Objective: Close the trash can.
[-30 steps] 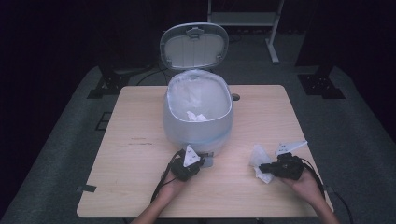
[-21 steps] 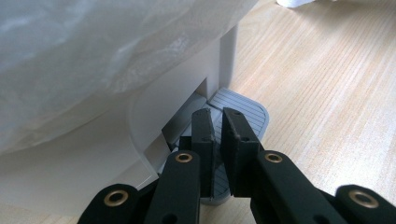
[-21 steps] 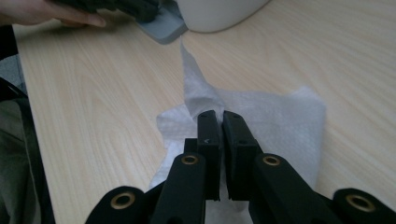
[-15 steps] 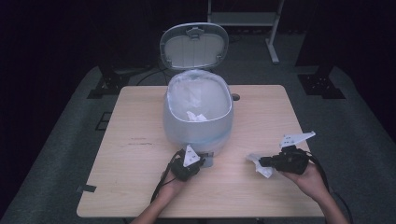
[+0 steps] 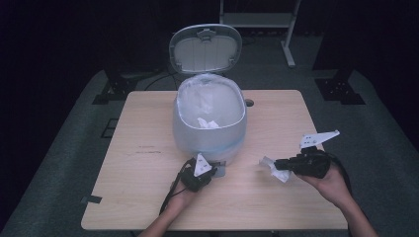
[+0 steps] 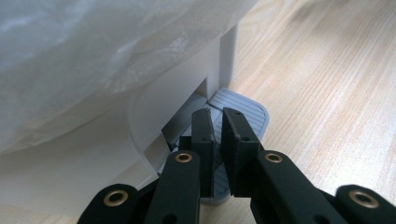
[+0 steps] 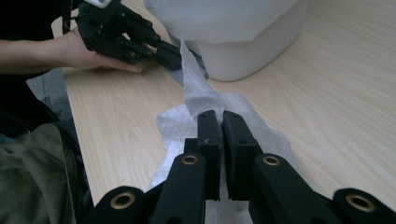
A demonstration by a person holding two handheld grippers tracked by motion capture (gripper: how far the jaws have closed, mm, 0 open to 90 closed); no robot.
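crumpled tissue (image 5: 274, 169) is pinched in the right tongs (image 5: 282, 164) above the table (image 5: 148, 148); left tongs (image 6: 217, 130), jaws closed and empty, press the bin's pedal (image 6: 243, 109).

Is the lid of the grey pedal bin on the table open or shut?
Open: the grey lid stands upright behind the white-lined bin, crumpled paper visible inside.

1. A light wooden table (image 5: 148, 148) with a pale grain is placed at the centre of the room.
2. The floor (image 5: 59, 163) is covered in dark grey carpet.
3. A pale metal frame (image 5: 289, 47) is seen behind the table, standing on the floor.
4. Dark stand bases (image 5: 116, 89) are set at both rear corners.
5. The surroundings are kept dark; only the table is lit.
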